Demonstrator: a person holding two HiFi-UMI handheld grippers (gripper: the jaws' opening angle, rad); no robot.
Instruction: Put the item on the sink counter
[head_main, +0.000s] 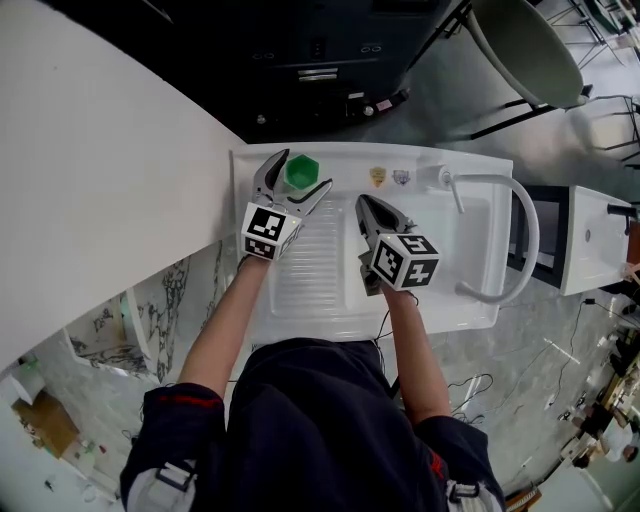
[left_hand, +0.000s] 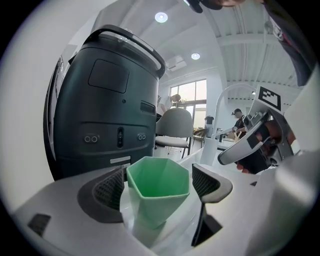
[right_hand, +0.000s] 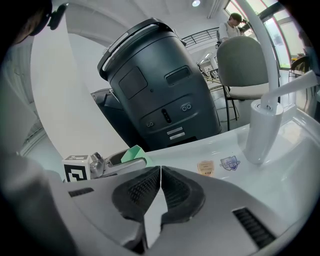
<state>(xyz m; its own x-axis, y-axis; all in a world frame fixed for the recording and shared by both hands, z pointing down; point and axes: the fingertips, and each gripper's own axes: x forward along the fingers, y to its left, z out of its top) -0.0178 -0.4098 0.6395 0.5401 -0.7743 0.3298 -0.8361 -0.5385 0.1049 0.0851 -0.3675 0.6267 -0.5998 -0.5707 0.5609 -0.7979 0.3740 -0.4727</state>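
While L tool (head_main: 306, 169) gapes round it, green cup (left_hand: 159, 200) stands upright, mouth up; R tool (head_main: 364, 202) clenched.

A lab-like workshop: a freestanding white sink unit (head_main: 480, 166), loose cables (head_main: 466, 384) on the floor (head_main: 555, 335), an office chair (head_main: 525, 50) and a dark machine (left_hand: 105, 100).

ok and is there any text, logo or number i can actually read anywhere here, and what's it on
Nothing here can be read as words or numbers.
gold shield sticker on the sink counter: print too small to read.
blue shield sticker beside it: too small to read.
pale label strip on the dark machine: blurred, unreadable.
marker cubes: black-and-white square patterns only, no letters or digits.
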